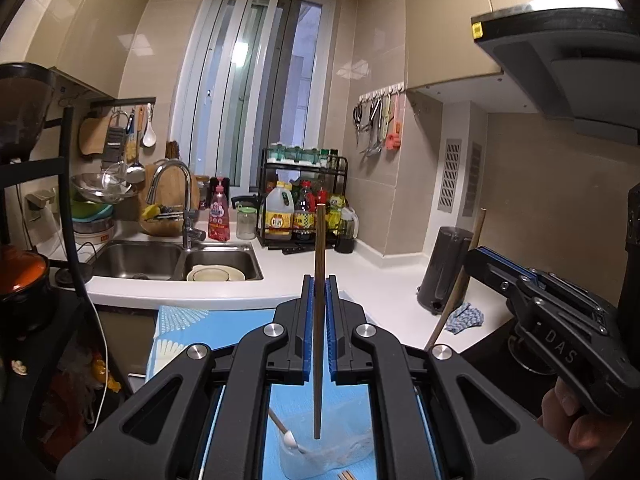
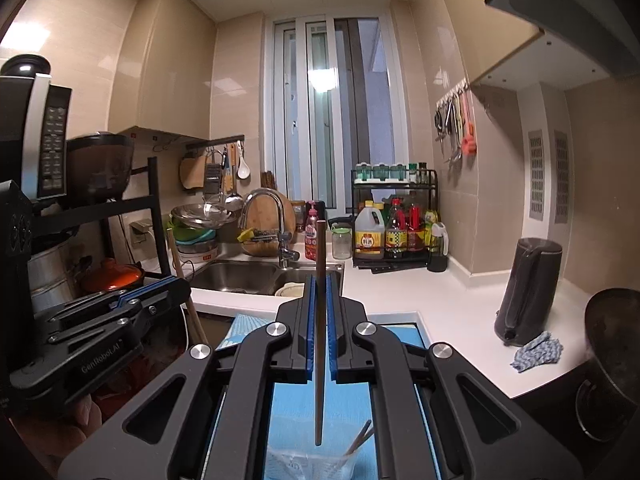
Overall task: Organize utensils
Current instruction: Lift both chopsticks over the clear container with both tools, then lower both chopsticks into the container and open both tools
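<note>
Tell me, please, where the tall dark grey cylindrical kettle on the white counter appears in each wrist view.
Left wrist view: the tall dark grey cylindrical kettle stands right of centre, partly behind a wooden stick.
Right wrist view: it stands at the right, unobstructed.
Shared landmark: the crumpled blue-and-white cloth lies beside its base.

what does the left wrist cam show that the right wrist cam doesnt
Only the left wrist view shows the white spoon in the clear container, and the right gripper from the side. Only the right wrist view shows the microwave and the left gripper from the side. Both share the sink, the kettle, and a chopstick clamped upright in each gripper: left chopstick, right chopstick.
</note>
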